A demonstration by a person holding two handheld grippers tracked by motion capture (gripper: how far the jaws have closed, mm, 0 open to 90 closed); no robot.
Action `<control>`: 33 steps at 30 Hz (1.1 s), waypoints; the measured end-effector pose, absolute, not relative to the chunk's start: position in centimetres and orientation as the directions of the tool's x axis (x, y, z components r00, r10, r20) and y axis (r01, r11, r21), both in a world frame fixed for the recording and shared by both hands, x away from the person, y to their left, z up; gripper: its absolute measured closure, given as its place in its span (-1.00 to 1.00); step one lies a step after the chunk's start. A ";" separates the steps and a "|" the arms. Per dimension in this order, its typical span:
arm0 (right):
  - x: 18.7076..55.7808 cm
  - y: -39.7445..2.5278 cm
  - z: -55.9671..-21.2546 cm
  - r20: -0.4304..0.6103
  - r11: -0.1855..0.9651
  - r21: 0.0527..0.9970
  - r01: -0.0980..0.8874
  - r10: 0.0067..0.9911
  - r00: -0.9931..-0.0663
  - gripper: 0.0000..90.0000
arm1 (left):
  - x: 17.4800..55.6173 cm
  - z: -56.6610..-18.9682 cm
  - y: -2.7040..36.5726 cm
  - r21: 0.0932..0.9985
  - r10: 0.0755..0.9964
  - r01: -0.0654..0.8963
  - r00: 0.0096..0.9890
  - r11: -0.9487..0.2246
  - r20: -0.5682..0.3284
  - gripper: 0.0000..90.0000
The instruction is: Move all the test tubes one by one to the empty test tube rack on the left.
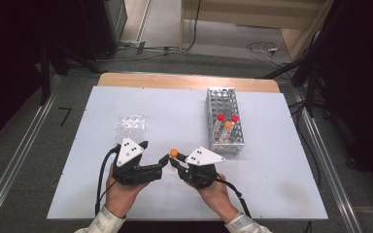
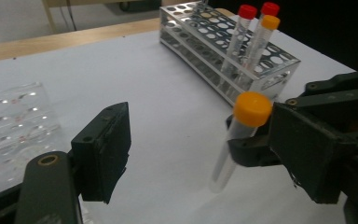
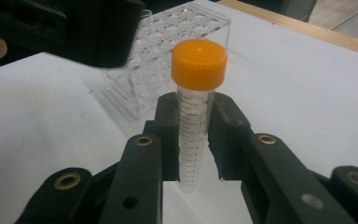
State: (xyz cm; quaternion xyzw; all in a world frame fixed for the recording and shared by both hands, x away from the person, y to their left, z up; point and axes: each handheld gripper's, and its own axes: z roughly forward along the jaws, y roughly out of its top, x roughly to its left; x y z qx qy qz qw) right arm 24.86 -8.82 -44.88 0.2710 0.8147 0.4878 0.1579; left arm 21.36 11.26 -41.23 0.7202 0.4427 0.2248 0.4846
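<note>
Orange-capped tube (image 3: pixel 193 126) stands upright, clamped mid-body between the right gripper (image 1: pixel 176 162)'s jaws near the table's front centre, cap clear for grasping. The left gripper (image 1: pixel 164 160), jaws spread, faces it, likely to receive it.

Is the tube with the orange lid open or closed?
Closed. The orange cap sits squarely on top of the tube, which the right gripper holds upright between its jaws.
</note>
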 end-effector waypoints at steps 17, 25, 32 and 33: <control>23.9 -8.0 -44.8 0.000 0.390 0.882 0.263 0.560 -0.829 0.59 | 21.3 -41.6 10.1 0.895 0.795 0.408 0.596 -0.181 -0.112 0.50; 24.0 -8.0 -44.8 0.011 0.388 0.882 0.267 0.550 -0.835 0.33 | 21.3 -41.6 10.3 0.895 0.800 0.407 0.591 -0.184 -0.105 0.56; 24.3 -8.3 -44.5 0.029 0.396 0.872 0.289 0.546 -0.837 -0.28 | 21.3 -40.6 11.7 0.900 0.815 0.407 0.568 -0.152 -0.119 0.56; 24.3 -8.4 -44.5 0.030 0.399 0.869 0.294 0.550 -0.835 -0.33 | 21.3 -40.5 11.9 0.901 0.816 0.408 0.565 -0.145 -0.124 0.56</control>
